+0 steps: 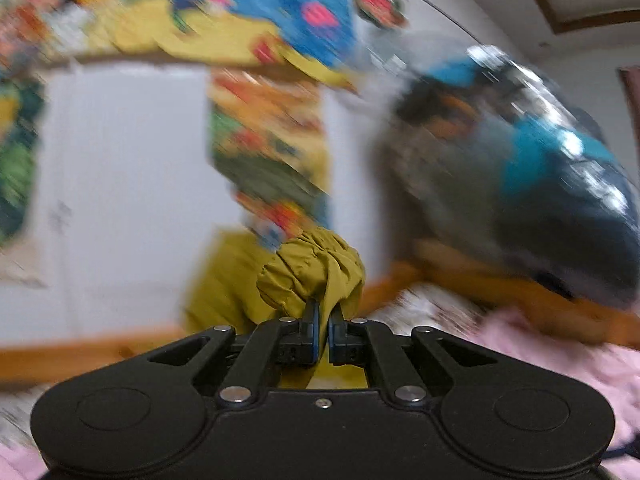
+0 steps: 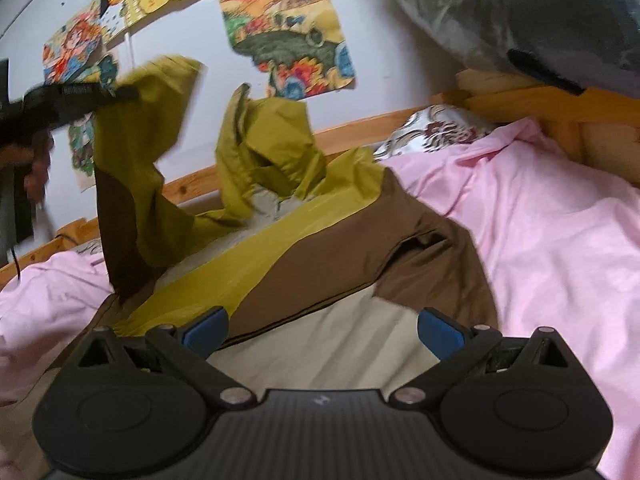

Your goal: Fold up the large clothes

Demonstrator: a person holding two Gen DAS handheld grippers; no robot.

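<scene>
An olive, brown and beige jacket (image 2: 320, 248) lies spread on a pink bedsheet (image 2: 560, 220). My left gripper (image 1: 323, 320) is shut on the jacket's gathered olive sleeve cuff (image 1: 312, 276) and holds it up in the air; the left wrist view is blurred. In the right wrist view the left gripper (image 2: 124, 92) shows at the upper left with the sleeve (image 2: 132, 184) hanging from it. My right gripper (image 2: 322, 330) is open and empty, low over the jacket's beige lining (image 2: 320, 344).
Colourful posters (image 2: 286, 36) hang on the white wall behind the bed. A wooden bed rail (image 2: 352, 130) runs along the wall. A floral pillow (image 2: 432, 128) and a dark blue bundle (image 2: 540, 20) sit at the bed's right end.
</scene>
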